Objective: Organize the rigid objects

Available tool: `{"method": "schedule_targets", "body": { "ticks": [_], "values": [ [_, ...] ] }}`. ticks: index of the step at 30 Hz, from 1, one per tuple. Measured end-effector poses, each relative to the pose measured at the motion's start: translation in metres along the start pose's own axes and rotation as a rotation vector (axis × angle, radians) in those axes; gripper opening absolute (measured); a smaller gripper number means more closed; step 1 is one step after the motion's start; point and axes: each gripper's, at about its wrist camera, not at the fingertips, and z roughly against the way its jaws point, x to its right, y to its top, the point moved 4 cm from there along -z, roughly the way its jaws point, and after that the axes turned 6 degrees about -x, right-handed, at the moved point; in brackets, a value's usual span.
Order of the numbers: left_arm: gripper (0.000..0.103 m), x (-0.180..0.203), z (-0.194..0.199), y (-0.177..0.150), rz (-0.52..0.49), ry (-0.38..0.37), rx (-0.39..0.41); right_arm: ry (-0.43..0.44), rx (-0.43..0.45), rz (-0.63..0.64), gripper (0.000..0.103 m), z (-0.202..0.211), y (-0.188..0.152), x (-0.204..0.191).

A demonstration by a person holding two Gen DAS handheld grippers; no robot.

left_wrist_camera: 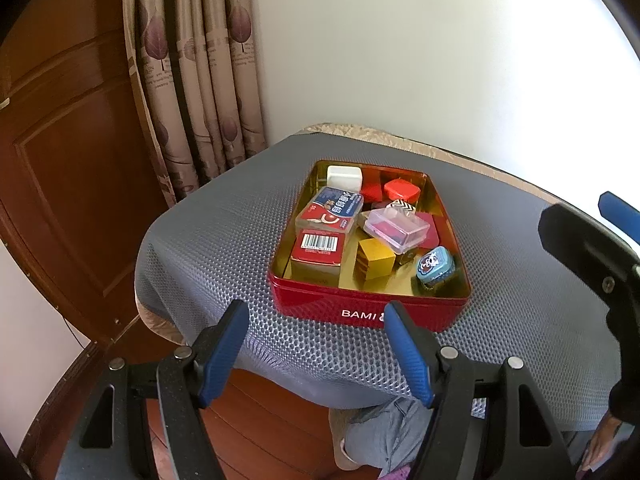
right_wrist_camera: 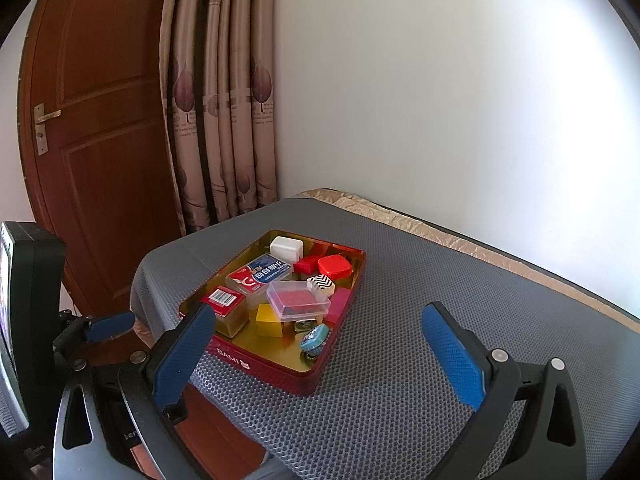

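Note:
A red tin with a gold inside (left_wrist_camera: 360, 314) (right_wrist_camera: 264, 368) sits on the grey mat and holds several small boxes: a white box (left_wrist_camera: 344, 178) (right_wrist_camera: 286, 249), a red lidded box (left_wrist_camera: 401, 190) (right_wrist_camera: 335, 267), a clear plastic case (left_wrist_camera: 396, 229) (right_wrist_camera: 298, 300), a yellow block (left_wrist_camera: 375, 258) (right_wrist_camera: 269, 319), a barcoded red box (left_wrist_camera: 318, 250) (right_wrist_camera: 224, 300) and a small blue tin (left_wrist_camera: 434, 266) (right_wrist_camera: 316, 337). My left gripper (left_wrist_camera: 314, 312) hangs open just short of the tin's near wall. My right gripper (right_wrist_camera: 318, 316) stands open with nothing between its fingers, near the tin's right corner.
The grey mesh mat (left_wrist_camera: 224, 240) (right_wrist_camera: 440, 320) covers a table with a beige cloth edge (right_wrist_camera: 480, 240). A wooden door (right_wrist_camera: 100, 140) and curtain (right_wrist_camera: 220, 120) stand at the left, a white wall behind. A person's knee (left_wrist_camera: 384, 436) shows below the table edge.

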Motion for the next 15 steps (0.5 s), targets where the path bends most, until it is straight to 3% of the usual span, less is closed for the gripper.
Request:
{"method": "schedule_targets", "body": {
  "ticks": [15],
  "values": [
    [0.072, 0.004, 0.012, 0.003, -0.02, 0.015, 0.05, 0.005, 0.011, 0.002, 0.103, 0.005, 0.002, 0.002]
  ]
}}
